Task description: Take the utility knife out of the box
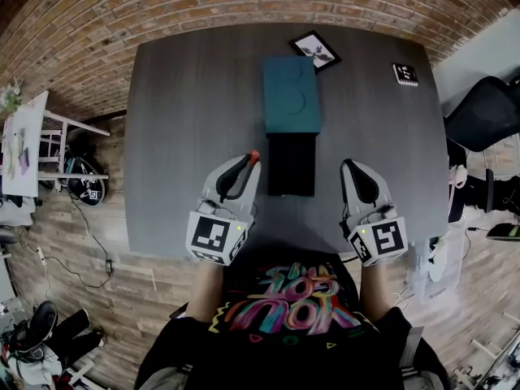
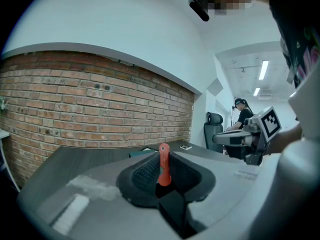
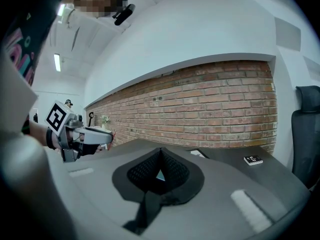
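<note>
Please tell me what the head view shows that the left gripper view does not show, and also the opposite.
Only the head view: the black box lying on the table, and the wooden floor around it. Only the left gripper view: the ceiling lights and a second person far behind. Both: the left tongs shut on the red utility knife, the right tongs with nothing in them, and the brick wall.

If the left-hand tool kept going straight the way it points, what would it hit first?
Probably the teal box, near its left edge, though depth is unclear; the red utility knife held by the left gripper would touch first.
</note>
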Demonstrator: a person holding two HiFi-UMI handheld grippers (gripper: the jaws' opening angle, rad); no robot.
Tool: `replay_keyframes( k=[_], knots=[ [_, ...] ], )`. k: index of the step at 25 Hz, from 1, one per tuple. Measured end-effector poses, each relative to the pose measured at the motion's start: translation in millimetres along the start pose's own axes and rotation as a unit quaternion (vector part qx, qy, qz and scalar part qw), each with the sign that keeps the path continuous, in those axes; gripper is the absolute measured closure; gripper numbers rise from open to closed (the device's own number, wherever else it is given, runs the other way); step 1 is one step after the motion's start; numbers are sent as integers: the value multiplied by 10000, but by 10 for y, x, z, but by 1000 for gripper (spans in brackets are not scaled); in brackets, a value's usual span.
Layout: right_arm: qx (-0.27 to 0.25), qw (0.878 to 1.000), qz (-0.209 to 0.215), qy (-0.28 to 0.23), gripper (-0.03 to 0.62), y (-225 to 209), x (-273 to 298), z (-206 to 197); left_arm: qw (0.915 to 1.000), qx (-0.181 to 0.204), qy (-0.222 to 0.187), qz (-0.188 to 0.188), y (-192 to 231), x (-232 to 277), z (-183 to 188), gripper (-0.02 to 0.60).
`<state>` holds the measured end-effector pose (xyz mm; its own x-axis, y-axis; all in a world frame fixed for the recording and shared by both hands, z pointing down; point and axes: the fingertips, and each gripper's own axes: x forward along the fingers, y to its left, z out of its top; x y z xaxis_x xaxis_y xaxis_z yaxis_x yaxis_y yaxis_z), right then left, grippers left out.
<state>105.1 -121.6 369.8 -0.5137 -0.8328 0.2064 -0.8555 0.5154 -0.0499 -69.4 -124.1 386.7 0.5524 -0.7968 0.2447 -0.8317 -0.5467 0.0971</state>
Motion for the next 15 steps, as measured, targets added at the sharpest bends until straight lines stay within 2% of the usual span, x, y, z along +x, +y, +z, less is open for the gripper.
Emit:
replay_keyframes(
  k=[15],
  knots=[
    [32, 10000, 84, 35, 595, 30, 2, -44, 9999, 109, 84, -75, -39, 20, -23, 525]
  ],
)
